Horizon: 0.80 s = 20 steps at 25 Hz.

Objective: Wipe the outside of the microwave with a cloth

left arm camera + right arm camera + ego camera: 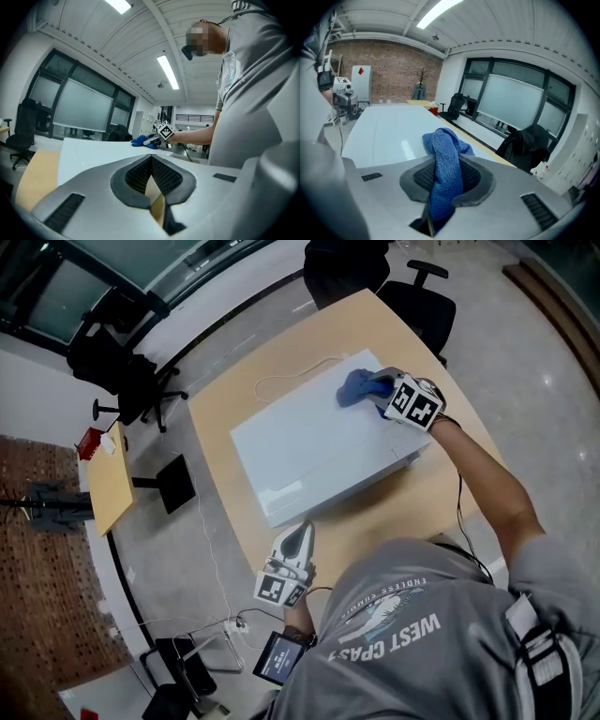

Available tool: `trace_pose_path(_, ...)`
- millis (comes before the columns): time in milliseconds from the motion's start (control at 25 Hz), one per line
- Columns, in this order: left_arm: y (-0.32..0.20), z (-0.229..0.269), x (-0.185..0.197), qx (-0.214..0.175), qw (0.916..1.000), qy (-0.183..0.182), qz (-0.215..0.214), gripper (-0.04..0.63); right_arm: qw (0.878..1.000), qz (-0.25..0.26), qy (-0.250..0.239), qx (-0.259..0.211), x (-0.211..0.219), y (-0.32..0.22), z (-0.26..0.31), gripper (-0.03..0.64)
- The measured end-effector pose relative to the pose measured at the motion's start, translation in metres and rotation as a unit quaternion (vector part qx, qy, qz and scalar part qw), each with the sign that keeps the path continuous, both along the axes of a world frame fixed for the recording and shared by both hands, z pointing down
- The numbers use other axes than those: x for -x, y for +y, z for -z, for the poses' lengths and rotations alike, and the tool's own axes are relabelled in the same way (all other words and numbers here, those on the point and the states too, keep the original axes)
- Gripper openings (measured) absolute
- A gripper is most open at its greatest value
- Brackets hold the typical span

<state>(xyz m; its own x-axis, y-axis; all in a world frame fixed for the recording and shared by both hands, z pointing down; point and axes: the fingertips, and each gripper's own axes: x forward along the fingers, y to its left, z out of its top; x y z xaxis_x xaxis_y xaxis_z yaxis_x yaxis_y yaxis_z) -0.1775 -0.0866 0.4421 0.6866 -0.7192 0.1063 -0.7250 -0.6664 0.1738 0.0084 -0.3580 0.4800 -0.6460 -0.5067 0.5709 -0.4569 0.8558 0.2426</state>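
Microwave (309,456) white and glossy, blue cloth (354,388) clenched in right gripper (380,386), left gripper (300,529) clenched empty

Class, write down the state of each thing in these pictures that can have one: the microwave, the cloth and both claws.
microwave: upright on the table; whether its door is shut cannot be told.
blue cloth: bunched up, on the microwave's top near a far corner.
right claw: shut on the blue cloth.
left claw: shut, empty.
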Motion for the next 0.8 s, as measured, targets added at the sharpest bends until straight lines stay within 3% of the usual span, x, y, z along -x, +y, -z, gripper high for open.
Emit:
trace_pose_path(120,-0.005,-0.001,-0.018,0.005,1.0,-0.004,0.0,0.021,0.991,-0.045,-0.111,0.058,-0.028,-0.014,0.001,0.074)
trace_pose_path(200,-0.008,0.0,-0.031,0.007,1.0,-0.005,0.001,0.023,0.968,-0.073,-0.21,0.118,-0.044,-0.022,0.006,0.074)
trace_pose_path(240,-0.01,0.0,-0.037,0.009,0.9999,-0.006,0.002,0.023,0.949,-0.086,-0.264,0.15,-0.052,-0.025,0.009,0.074)
trace_pose_path(320,-0.013,0.001,-0.05,0.012,0.9999,-0.01,0.003,0.023,0.9,-0.105,-0.368,0.21,-0.065,-0.03,0.014,0.074)
trace_pose_path(400,-0.015,0.004,-0.06,0.014,0.9998,-0.012,0.005,0.022,0.862,-0.108,-0.433,0.24,-0.073,-0.031,0.019,0.074)
trace_pose_path(640,-0.019,0.006,-0.08,0.02,0.9994,-0.019,0.019,0.023,0.805,-0.094,-0.519,0.271,-0.084,-0.036,0.02,0.074)
trace_pose_path(800,-0.019,-0.002,-0.093,0.027,0.9989,-0.025,0.029,0.023,0.798,-0.076,-0.529,0.278,-0.089,-0.034,0.011,0.074)
